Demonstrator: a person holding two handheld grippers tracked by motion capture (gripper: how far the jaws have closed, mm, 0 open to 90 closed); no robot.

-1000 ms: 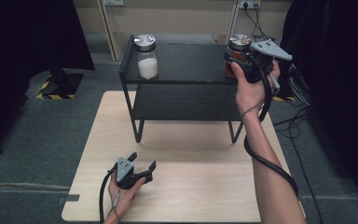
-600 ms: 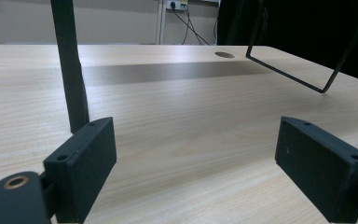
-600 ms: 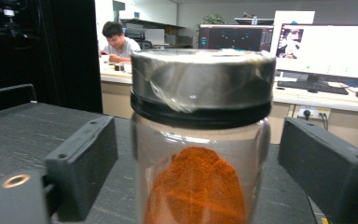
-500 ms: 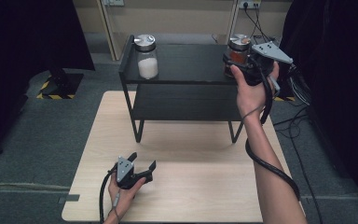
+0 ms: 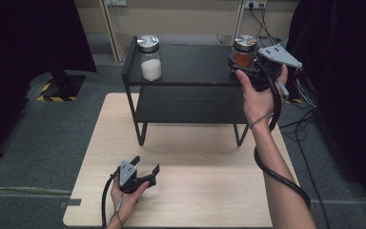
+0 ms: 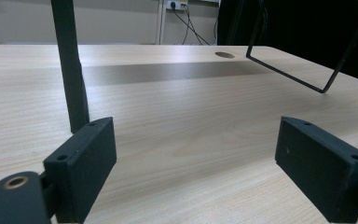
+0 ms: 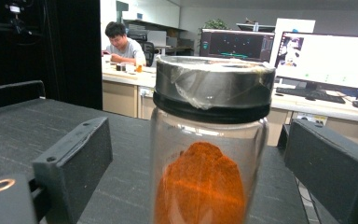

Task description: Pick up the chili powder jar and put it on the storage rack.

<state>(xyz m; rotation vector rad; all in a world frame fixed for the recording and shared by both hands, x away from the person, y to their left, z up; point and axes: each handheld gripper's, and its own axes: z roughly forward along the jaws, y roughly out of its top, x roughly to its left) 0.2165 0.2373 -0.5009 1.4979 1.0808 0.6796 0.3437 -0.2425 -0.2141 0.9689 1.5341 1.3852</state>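
A glass jar of orange powder [image 5: 242, 52] with a metal lid stands at the right end of the black shelf's top board [image 5: 195, 67]. My right gripper [image 5: 236, 64] is held up at it. In the right gripper view the jar [image 7: 205, 154] stands between the two black pads [image 7: 74, 154], with a gap on either side. These jaws have just been opening. My left gripper [image 5: 146, 163] rests on the wooden table [image 5: 209, 200] near its front edge, open, with nothing between its jaws [image 6: 196, 154].
A second jar with white powder [image 5: 149, 58] stands at the left end of the shelf top. The shelf's lower board [image 5: 186, 102] is bare. The shelf's legs [image 6: 72, 70] stand on the table ahead of the left gripper. Cables trail past the table's right side.
In the high view the right hand stays at the orange jar with hardly any shift. The left gripper has kept still.
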